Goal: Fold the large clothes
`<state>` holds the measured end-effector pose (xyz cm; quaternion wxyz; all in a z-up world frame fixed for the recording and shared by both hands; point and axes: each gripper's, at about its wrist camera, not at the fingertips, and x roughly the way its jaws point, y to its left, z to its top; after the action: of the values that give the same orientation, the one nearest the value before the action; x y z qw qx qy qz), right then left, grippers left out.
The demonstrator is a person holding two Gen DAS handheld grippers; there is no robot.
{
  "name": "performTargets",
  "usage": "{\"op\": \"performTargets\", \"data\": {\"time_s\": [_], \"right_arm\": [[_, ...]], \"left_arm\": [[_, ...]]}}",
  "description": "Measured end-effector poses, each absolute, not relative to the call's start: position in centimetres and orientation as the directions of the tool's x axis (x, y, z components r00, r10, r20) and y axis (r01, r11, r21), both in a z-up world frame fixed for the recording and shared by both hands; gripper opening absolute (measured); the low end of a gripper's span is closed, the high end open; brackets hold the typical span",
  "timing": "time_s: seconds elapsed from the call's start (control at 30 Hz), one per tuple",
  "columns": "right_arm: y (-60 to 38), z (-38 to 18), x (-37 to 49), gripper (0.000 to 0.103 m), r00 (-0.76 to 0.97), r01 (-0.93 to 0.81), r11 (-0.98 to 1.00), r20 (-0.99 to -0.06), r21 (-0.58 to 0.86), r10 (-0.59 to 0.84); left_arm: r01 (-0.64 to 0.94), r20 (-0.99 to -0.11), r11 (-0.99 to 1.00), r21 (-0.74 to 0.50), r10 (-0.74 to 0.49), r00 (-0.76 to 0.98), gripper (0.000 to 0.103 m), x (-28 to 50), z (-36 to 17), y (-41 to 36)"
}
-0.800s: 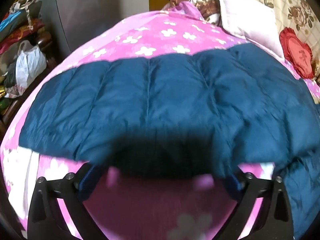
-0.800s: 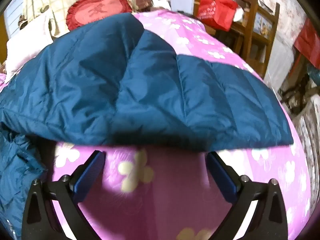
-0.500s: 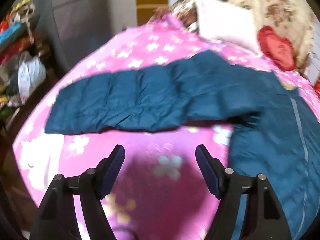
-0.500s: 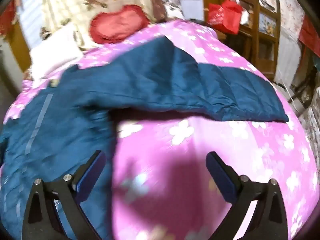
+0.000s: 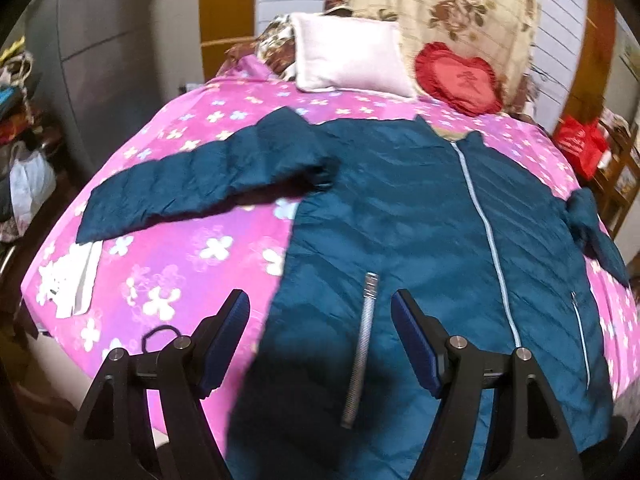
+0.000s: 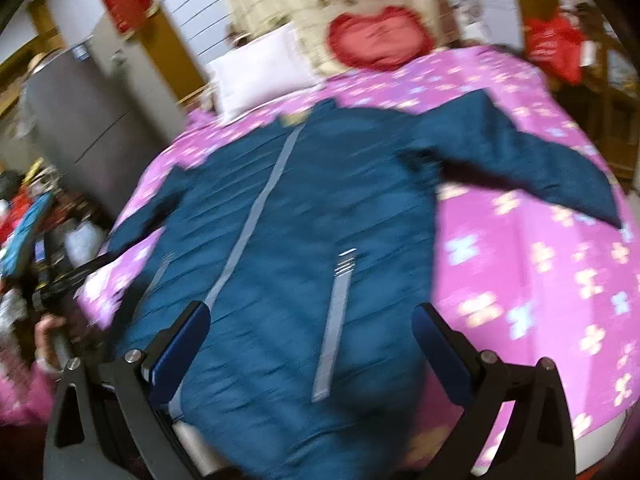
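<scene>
A dark teal quilted jacket [image 5: 400,220] lies front-up and spread flat on the bed, its pale zipper [image 5: 484,220] running down the middle. One sleeve [image 5: 192,184] stretches out to the left; in the right wrist view the other sleeve [image 6: 520,160] stretches right. My left gripper [image 5: 320,320] hovers open above the jacket's lower left part, over a pocket zip [image 5: 362,336]. My right gripper [image 6: 312,340] stands wide open above the jacket [image 6: 320,200] near its hem, over the other pocket zip [image 6: 336,328]. Neither holds anything.
The bed's pink flowered sheet [image 5: 180,260] has a white pillow [image 5: 344,56] and a red heart cushion [image 5: 460,80] at its head. A black hair loop [image 5: 160,334] lies near the front edge. Clutter [image 5: 24,184] stands left, a red bag [image 5: 580,144] right. A hand [image 6: 44,340] shows at the left edge.
Both grippers have drawn back and up from the sleeves, so the whole jacket now shows. The left jaws stand narrower than at first. The sleeves lie spread out.
</scene>
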<state>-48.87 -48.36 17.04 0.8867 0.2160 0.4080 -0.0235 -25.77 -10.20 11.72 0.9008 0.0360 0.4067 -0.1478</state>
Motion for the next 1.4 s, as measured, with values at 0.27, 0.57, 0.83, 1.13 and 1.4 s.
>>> {"op": "performTargets", "data": {"time_s": [0.27, 0.57, 0.83, 1.13, 1.4], "right_arm": [[-42.6, 17.6, -48.6, 0.103, 0.676, 0.183, 0.932, -0.729, 0.313, 0.112], [-38.8, 14.4, -45.7, 0.102, 0.681, 0.254, 0.948, -0.731, 0.192, -0.034], [-37.6, 12.4, -43.6, 0.102, 0.660, 0.312, 0.942, -0.742, 0.127, -0.119], [-38.4, 11.8, -42.8, 0.102, 0.650, 0.350, 0.928, -0.747, 0.131, -0.140], [-38.2, 11.4, -42.3, 0.102, 0.632, 0.362, 0.927, -0.758, 0.102, -0.163]], "left_arm": [[0.351, -0.732, 0.936, -0.033, -0.262, 0.629, 0.044, -29.1, 11.3, -13.7], [0.356, -0.729, 0.934, -0.015, -0.254, 0.636, 0.044, -30.7, 10.0, -15.8], [0.361, -0.735, 0.933, -0.004, -0.248, 0.632, 0.044, -30.3, 9.4, -16.5], [0.360, -0.722, 0.933, -0.013, -0.258, 0.642, 0.044, -29.8, 10.3, -17.5], [0.346, -0.723, 0.938, -0.028, -0.258, 0.641, 0.044, -29.7, 10.1, -18.0]]}}
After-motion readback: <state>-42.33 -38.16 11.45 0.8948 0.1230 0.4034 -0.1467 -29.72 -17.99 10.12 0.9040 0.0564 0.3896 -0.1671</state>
